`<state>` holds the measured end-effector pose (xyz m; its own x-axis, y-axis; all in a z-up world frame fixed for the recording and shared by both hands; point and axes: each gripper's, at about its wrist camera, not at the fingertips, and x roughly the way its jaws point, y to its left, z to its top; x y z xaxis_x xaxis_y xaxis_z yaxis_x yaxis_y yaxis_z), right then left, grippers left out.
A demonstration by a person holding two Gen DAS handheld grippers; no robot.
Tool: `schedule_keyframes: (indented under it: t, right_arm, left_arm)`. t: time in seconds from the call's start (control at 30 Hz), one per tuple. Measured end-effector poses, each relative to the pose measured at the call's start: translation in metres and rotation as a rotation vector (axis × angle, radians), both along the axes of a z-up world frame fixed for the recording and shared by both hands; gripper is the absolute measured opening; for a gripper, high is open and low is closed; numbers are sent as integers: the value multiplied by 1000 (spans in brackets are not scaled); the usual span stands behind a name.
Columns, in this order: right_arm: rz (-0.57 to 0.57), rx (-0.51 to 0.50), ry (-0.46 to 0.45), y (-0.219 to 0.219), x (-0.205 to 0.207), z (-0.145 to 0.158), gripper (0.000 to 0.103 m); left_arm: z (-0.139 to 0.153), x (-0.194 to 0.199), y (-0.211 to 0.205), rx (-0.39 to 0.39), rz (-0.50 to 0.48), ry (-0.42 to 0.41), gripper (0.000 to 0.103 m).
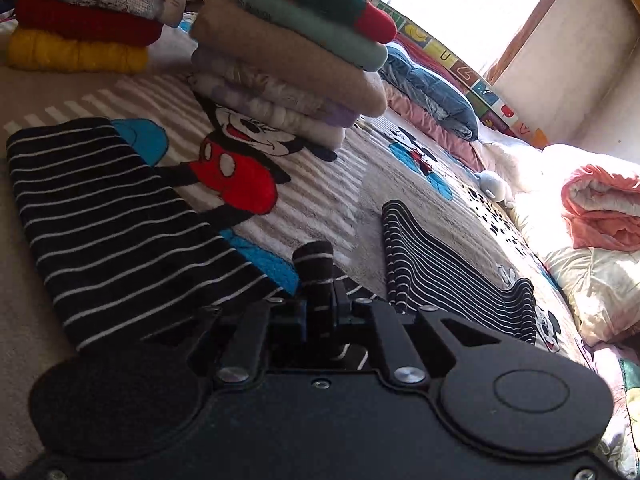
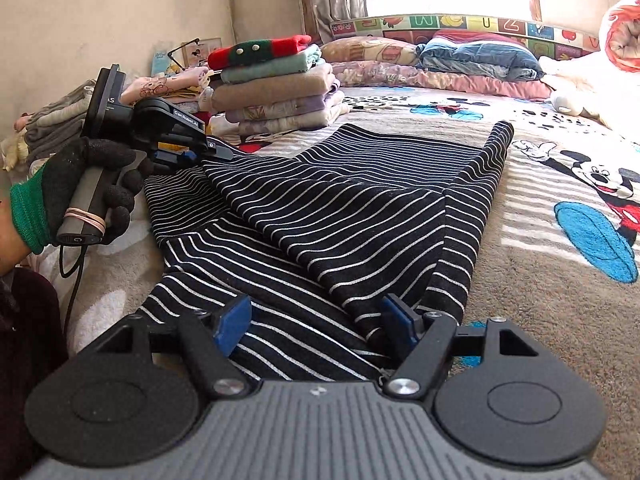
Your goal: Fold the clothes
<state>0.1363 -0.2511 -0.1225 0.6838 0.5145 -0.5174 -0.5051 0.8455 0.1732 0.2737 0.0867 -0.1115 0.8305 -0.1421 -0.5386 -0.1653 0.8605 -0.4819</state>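
A black garment with thin white stripes [image 2: 320, 216] lies spread on the Mickey Mouse blanket [image 2: 560, 240]. My left gripper [image 1: 320, 280] is shut on a bunched fold of the striped garment [image 1: 120, 216], lifting its edge; it also shows in the right wrist view [image 2: 216, 154], held by a gloved hand at the garment's left side. My right gripper [image 2: 316, 324] is open, its blue pads [image 2: 232, 324] spread over the garment's near end, holding nothing.
Two stacks of folded clothes [image 1: 288, 60] [image 1: 80, 16] stand at the back of the bed. Pillows [image 2: 476, 58] line the headboard. A pink rolled quilt [image 1: 600, 204] lies at the right. A grey clothes pile [image 2: 56, 128] sits at the far left.
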Motion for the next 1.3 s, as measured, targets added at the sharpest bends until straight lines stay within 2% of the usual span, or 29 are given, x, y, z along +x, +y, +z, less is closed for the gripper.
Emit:
schedule_keyframes:
  t: [0.1, 0.17, 0.27, 0.33, 0.37, 0.43, 0.47, 0.53, 0.6, 0.67, 0.7, 0.73, 0.83, 0.9, 0.93, 0.97, 1.07, 1.13, 1.17, 1.3]
  right_arm:
    - [4, 0, 1, -1, 0, 1, 72]
    - [8, 0, 2, -1, 0, 1, 72]
    - [17, 39, 27, -8, 2, 3, 72]
    - [17, 75, 43, -14, 4, 4, 72]
    - [18, 84, 47, -16, 4, 4, 72]
    - [20, 90, 49, -17, 4, 4, 72]
    - [23, 84, 46, -17, 4, 4, 72]
    - [27, 74, 40, -16, 3, 3, 72]
    - [28, 77, 40, -16, 3, 3, 72]
    - [28, 82, 41, -17, 3, 2, 72]
    - [28, 84, 40, -17, 4, 2, 72]
    - [28, 85, 40, -17, 4, 2, 72]
    - [27, 83, 41, -16, 5, 1, 72]
    - [26, 80, 42, -15, 7, 1, 72]
    - [26, 79, 42, -14, 8, 1, 72]
    - [26, 75, 42, -14, 8, 1, 72]
    - [25, 73, 41, -14, 7, 1, 72]
    - [24, 73, 40, -14, 7, 0, 72]
    - [24, 73, 40, -14, 7, 0, 72]
    - [25, 75, 40, -15, 7, 1, 72]
  left_arm:
    - [1, -1, 0, 32, 33, -7, 9]
    - [6, -2, 3, 74, 89, -23, 9]
    - [19, -3, -5, 297, 146, -48, 8]
    - [26, 7, -11, 321, 34, -55, 9]
    - [30, 12, -14, 322, -34, -58, 13]
    - [35, 27, -22, 347, -156, -53, 33]
    - [35, 36, -26, 365, -196, -31, 35]
    - [28, 49, -28, 353, -255, 25, 43]
    - [18, 57, -29, 358, -261, 70, 45]
    - [8, 61, -29, 393, -264, 97, 44]
    - [5, 61, -28, 395, -271, 99, 36]
    - [5, 60, -29, 398, -288, 91, 22]
    - [5, 54, -35, 419, -350, 57, 9]
    - [5, 54, -34, 405, -351, 55, 9]
    - [5, 54, -32, 400, -339, 49, 1]
    - [6, 53, -30, 395, -327, 42, 0]
    - [22, 40, -19, 353, -252, -90, 0]
    - [31, 35, -15, 328, -223, -133, 0]
    - [32, 34, -16, 332, -220, -137, 0]
    - [16, 46, -22, 426, -178, -54, 2]
